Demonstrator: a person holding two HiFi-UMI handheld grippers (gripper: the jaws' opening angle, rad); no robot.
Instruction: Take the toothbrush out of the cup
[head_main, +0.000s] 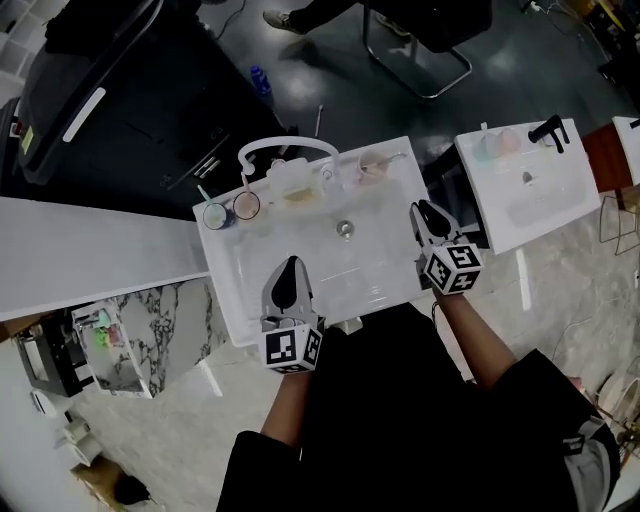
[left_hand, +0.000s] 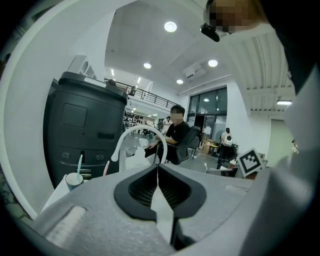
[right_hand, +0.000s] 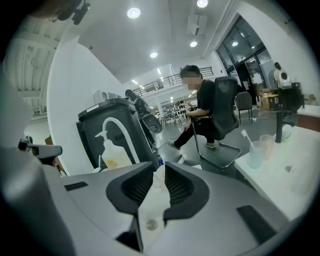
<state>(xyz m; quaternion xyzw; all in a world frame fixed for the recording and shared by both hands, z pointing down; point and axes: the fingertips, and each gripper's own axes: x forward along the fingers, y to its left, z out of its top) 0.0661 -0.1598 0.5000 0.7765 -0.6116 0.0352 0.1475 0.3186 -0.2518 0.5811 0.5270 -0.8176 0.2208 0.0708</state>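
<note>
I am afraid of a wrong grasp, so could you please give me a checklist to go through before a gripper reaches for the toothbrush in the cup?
1. Toothbrush stands in the blue cup: ok.
2. Left gripper ready to grasp: jaws together, not ok.
3. Right gripper empty: jaws slightly apart, nothing between, ok.
4. Way over the sink to the cup looks free: ok.
5. Which cup is meant: second cup beside it also holds a brush, cannot tell.

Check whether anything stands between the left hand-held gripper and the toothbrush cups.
Nothing visible does. Only bare sink basin lies between the left hand-held gripper and the left cup and right cup on the back-left rim; the soap bottle and faucet stand right of them.
</note>
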